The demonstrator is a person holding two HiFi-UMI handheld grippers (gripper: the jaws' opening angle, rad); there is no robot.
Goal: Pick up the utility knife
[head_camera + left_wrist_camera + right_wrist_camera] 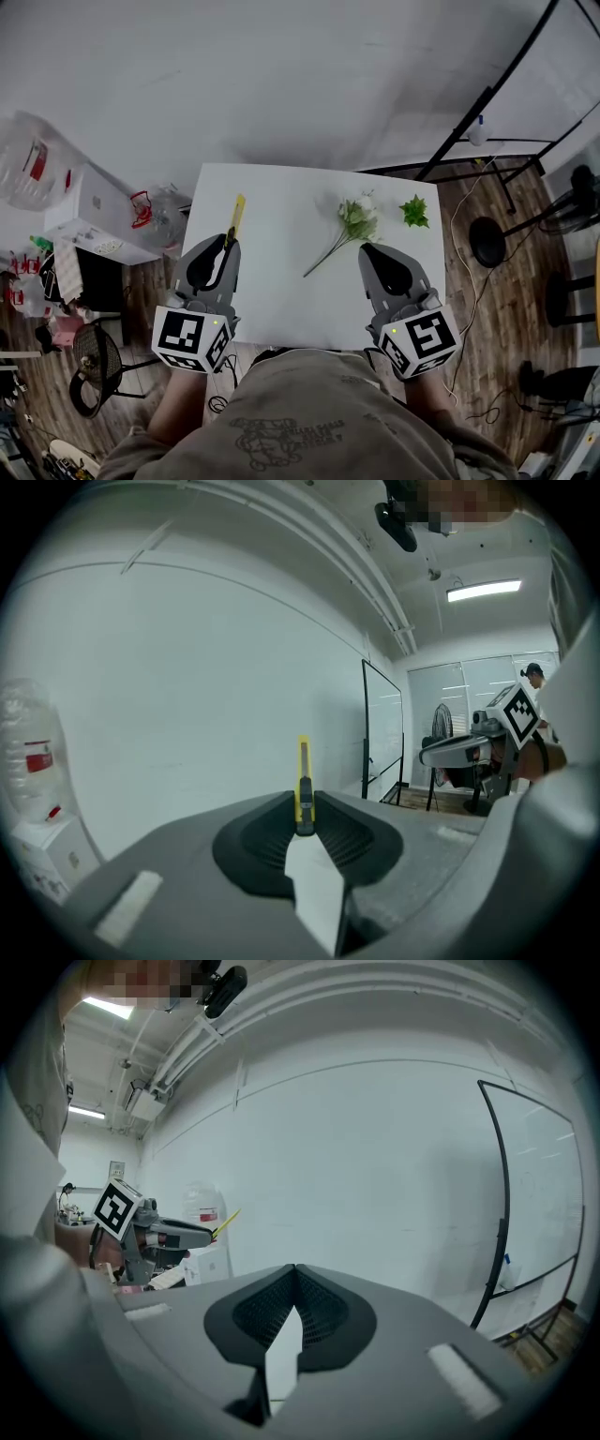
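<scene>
Left claw (305, 825) clenched on the slim yellow utility knife (304, 772), whose far end sticks out past the tips, at mid-left of the head view over the white table (281, 300). Right claw (295, 1271) pinched together, nothing in it. A white artificial flower sprig (356, 221) and a green leaf cluster (413, 212) lie on the table's upper right.

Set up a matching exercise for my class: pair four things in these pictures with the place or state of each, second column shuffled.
Column one:
1. utility knife
2. flower sprig
3. green leaf
4. right hand-held gripper

Column two:
A. lies near the middle of the table
B. shut, with nothing between the jaws
C. clamped in the left hand-held gripper
D. lies near the table's far right corner

Pairs: 1-C, 2-A, 3-D, 4-B
</scene>
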